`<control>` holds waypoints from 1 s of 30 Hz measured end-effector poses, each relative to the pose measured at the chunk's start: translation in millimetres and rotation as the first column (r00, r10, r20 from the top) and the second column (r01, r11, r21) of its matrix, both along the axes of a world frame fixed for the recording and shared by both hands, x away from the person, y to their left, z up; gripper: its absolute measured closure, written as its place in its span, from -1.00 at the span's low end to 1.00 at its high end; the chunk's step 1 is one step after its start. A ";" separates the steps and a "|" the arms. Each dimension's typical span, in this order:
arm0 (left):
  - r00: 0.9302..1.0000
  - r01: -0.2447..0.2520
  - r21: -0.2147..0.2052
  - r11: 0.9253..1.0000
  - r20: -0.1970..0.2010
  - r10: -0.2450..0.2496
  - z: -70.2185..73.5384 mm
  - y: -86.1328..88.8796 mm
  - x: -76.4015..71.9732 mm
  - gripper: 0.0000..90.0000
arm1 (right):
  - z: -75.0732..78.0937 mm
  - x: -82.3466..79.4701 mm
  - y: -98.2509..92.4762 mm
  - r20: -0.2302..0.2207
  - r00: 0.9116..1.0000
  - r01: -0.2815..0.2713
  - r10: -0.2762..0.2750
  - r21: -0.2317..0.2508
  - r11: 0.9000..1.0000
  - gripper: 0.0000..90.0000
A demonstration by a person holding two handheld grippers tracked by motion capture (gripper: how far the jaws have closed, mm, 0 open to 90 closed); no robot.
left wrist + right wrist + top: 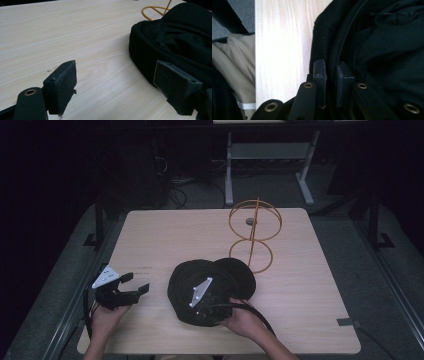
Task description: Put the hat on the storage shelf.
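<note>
A soft, floppy black hat (210, 285) lies beside a wire stand (252, 235). Right tongs (332, 75) pinch its brim edge, the firmest hold; left tongs (120, 85) gape wide beside the hat.

One black hat (210, 287), one yellow wire rack (253, 236), two tools: left tool (135, 284), right tool (333, 72).

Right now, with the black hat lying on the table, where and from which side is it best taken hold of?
By the edge. The black hat lies flat on the table, so only its raised rim offers a thin fold to pinch. The right gripper comes in from the person's side with one finger on each side of that rim, shut on it. The left gripper waits open beside the hat.
</note>
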State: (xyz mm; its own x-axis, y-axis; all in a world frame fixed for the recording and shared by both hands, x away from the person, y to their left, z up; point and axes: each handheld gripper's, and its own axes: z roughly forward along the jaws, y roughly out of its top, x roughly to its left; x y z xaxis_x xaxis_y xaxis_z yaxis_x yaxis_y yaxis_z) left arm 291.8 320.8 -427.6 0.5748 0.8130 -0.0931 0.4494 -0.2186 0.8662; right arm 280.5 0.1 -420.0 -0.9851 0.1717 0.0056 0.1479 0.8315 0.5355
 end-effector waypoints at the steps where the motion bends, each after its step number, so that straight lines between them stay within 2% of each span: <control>1: 1.000 0.000 0.000 1.000 0.000 0.000 0.0 0.0 0.0 -0.59 | 1.6 0.3 -1.6 0.001 1.000 -0.002 0.002 0.011 1.000 0.79; 5: 1.000 0.012 0.001 1.000 0.005 -0.012 1.0 -2.5 -0.7 -0.59 | 8.5 0.1 -6.7 -0.002 1.000 0.001 -0.001 0.035 0.999 0.79; 7: 1.000 0.021 0.003 1.000 0.007 -0.021 1.5 -3.6 -1.3 -0.59 | 19.7 0.0 -12.9 -0.010 1.000 0.013 -0.013 0.077 0.997 0.78; 8: 1.000 0.024 -0.001 1.000 0.007 -0.024 2.0 -4.7 -1.6 -0.59 | 19.7 0.0 -12.9 -0.010 1.000 0.013 -0.013 0.077 0.997 0.78; 13: 0.997 0.075 -0.012 0.997 0.027 -0.075 5.9 -15.2 -5.8 -0.58 | 46.6 2.0 -23.8 -0.002 1.000 0.007 -0.007 0.158 0.987 0.77; 16: 0.995 0.096 -0.011 0.995 0.032 -0.096 7.2 -19.8 -7.1 -0.58 | 52.0 2.4 -26.0 -0.004 1.000 0.008 -0.008 0.169 0.985 0.77; 18: 0.990 0.132 -0.021 0.991 0.043 -0.131 9.0 -27.0 -9.3 -0.57 | 58.9 2.9 -29.6 -0.004 1.000 0.005 -0.005 0.194 0.981 0.77; 20: 0.989 0.144 -0.017 0.989 0.045 -0.144 10.1 -29.4 -10.4 -0.58 | 60.2 3.3 -30.7 -0.003 1.000 0.004 -0.004 0.198 0.980 0.77; 25: 0.975 0.211 -0.031 0.977 0.074 -0.208 14.1 -42.9 -15.1 -0.58 | 72.8 5.4 -38.1 -0.008 1.000 0.014 -0.013 0.242 0.970 0.77; 30: 0.961 0.269 -0.044 0.962 0.085 -0.264 17.3 -52.9 -17.0 -0.58 | 83.6 6.1 -41.1 -0.003 1.000 0.020 -0.019 0.265 0.964 0.77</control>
State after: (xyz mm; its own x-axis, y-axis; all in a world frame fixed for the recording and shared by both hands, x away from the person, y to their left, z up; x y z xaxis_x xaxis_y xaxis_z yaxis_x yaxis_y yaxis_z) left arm 274.9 267.9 -410.3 0.7772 0.6242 -0.0797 0.3123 -0.2726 0.9100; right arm 286.6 -41.0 -336.3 -0.9816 0.1831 0.0543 0.1633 0.6569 0.7360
